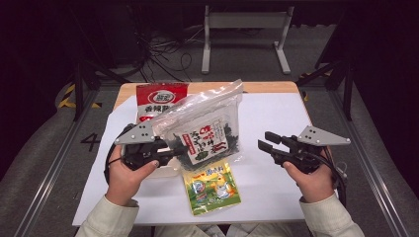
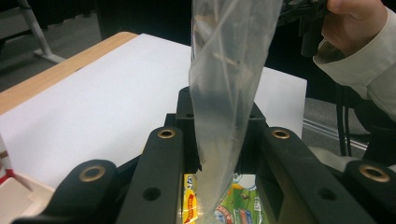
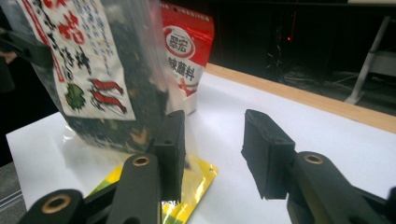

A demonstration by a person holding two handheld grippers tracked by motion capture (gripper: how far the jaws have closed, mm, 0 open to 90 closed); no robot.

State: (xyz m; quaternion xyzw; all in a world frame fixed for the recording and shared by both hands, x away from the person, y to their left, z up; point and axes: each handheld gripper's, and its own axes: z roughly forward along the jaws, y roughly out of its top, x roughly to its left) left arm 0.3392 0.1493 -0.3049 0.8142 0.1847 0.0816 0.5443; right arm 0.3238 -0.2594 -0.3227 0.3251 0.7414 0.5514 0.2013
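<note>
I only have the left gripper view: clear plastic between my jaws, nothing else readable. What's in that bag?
Observer: It is a clear bag of dark dried food with a white label printed in red, held up above the table by the left gripper.
Operator: Is the right gripper on it too?
Observer: No. The right gripper is off to the bag's side, jaws apart with nothing between them.
Operator: What's under the bag?
Observer: A yellow and green snack packet lying flat on the white sheet.
Operator: Anything behind?
Observer: A red and white pouch at the far left of the table.
</note>
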